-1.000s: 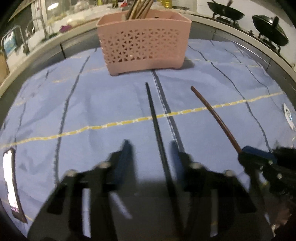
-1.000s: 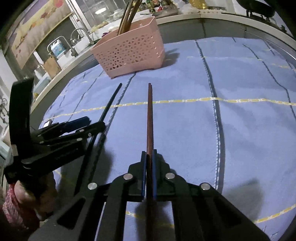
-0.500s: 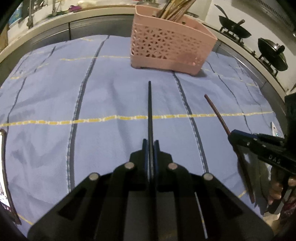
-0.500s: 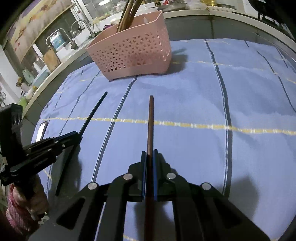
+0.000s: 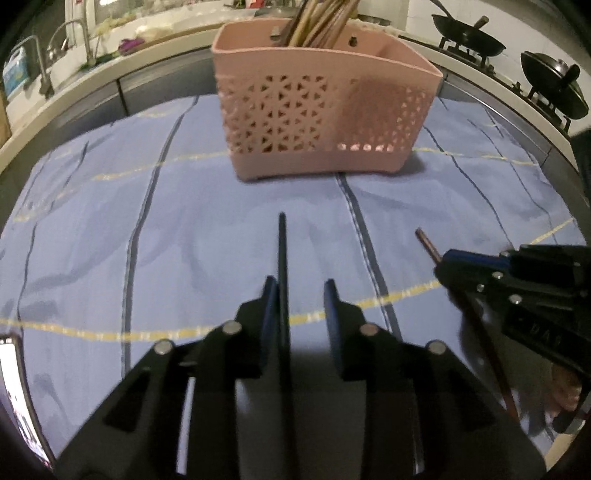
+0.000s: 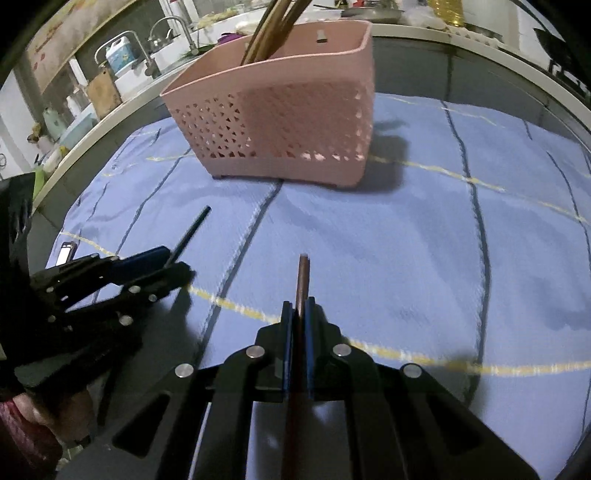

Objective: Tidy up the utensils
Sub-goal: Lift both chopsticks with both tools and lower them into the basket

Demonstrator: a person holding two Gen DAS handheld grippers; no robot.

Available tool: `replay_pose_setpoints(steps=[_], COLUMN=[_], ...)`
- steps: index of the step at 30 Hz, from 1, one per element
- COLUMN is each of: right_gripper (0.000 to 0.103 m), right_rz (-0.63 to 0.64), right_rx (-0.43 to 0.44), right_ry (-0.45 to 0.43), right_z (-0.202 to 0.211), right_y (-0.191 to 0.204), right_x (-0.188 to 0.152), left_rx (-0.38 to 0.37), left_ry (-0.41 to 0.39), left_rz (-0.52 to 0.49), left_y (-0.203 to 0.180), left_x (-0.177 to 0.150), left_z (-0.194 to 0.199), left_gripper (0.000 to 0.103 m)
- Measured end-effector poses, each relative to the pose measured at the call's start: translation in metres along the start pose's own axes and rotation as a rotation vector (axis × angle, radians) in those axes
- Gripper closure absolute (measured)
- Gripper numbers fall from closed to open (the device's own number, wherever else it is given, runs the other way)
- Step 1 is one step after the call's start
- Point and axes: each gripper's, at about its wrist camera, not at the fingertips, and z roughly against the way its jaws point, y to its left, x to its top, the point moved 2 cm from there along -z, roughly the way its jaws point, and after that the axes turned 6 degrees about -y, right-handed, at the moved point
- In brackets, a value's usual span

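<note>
A pink perforated basket (image 5: 325, 114) with several chopsticks standing in it sits on the blue cloth; it also shows in the right wrist view (image 6: 280, 122). My left gripper (image 5: 301, 291) has its jaws apart, with a black chopstick (image 5: 282, 251) lying against the left finger. In the right wrist view the left gripper (image 6: 162, 262) and the black chopstick (image 6: 192, 230) show at left. My right gripper (image 6: 300, 306) is shut on a brown chopstick (image 6: 303, 280), also seen in the left wrist view (image 5: 428, 245).
A blue striped cloth (image 5: 184, 240) covers the counter. Woks (image 5: 469, 37) stand on a stove at back right. A sink with taps (image 6: 173, 29) and bottles lies at back left. A phone (image 5: 11, 376) lies at the cloth's left edge.
My left gripper's jaws were shut on the black chopstick and now stand apart. Both grippers have moved closer to the basket, with more of each chopstick behind the fingers.
</note>
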Motion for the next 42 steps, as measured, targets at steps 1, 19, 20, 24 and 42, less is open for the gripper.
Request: replay_pose_setpoints(steps=[1, 19, 20, 24, 42], right_gripper=[0.096, 0.098, 0.098, 0.098, 0.098], right_rz=[0.01, 0.096, 0.105, 0.131, 0.014], right_rx=[0.001, 0.118, 0.121, 0.109, 0.161], right_ry=[-0.002, -0.411, -0.446, -0.511, -0.616], right_z=[-0.002, 0.096, 0.103, 0.115, 0.152], right_y=[0.002, 0.056, 0.06, 0.065, 0.049], right_x=[0.002, 0.028, 0.03, 0.029, 0.1], left_rx=[-0.002, -0.196, -0.195, -0.176, -0.226], left_ry=[-0.004, -0.294, -0.315, -0.347, -0.497], left_rz=[-0.001, 0.221, 0.222, 0.205, 0.268], left_y=[-0.001, 0.042, 0.042, 0.037, 0.061], left_x=[0.001, 0.035, 0.036, 0.037, 0.122], left_z=[-0.001, 0.113, 0.12, 0.132, 0.181], left_gripper=[0.098, 0.099, 0.099, 0.099, 0.098])
